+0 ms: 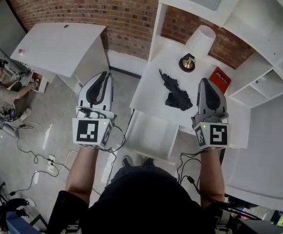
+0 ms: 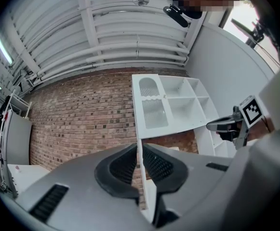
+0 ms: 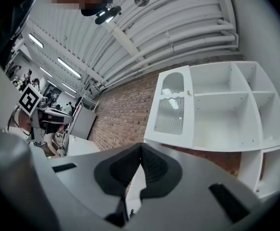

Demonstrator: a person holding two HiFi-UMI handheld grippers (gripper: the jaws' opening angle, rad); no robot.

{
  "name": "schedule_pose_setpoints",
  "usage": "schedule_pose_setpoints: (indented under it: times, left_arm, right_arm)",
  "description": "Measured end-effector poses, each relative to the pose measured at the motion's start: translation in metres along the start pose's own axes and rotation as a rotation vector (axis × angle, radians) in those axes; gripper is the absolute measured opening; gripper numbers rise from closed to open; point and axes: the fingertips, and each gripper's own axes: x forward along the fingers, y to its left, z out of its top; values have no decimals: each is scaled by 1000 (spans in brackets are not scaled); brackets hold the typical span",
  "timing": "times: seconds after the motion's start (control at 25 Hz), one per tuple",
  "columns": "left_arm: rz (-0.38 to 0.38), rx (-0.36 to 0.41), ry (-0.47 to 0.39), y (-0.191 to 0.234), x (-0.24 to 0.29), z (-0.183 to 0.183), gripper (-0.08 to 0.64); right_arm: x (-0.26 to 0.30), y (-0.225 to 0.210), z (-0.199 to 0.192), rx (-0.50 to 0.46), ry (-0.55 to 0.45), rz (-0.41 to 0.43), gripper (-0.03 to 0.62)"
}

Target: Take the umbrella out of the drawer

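A folded black umbrella lies on the white desk top, between my two raised grippers. Below the desk's front edge a white drawer stands pulled out, and nothing shows inside it. My left gripper is held up to the left of the desk, over the floor, jaws shut and empty. My right gripper hovers just right of the umbrella without touching it, jaws shut and empty. Neither gripper view shows the umbrella; both look up at the wall shelves.
A lamp with a white shade and brass base stands behind the umbrella, with a red book to its right. White shelf units line the brick wall. A second white table and a seated person are at left; cables cross the floor.
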Motion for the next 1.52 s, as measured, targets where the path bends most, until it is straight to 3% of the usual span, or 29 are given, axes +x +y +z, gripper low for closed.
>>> schedule_pose_setpoints:
  times: [0.48, 1.0, 1.52]
  left_arm:
    - [14, -8, 11, 4, -3, -6, 37]
    - [14, -11, 38, 3, 3, -13, 37]
    - [26, -10, 58, 2, 12, -21, 37]
  right_arm:
    - [4, 11, -5, -42, 14, 29, -1]
    - [11, 19, -7, -14, 15, 66, 0]
    - [15, -3, -21, 40, 29, 48, -1]
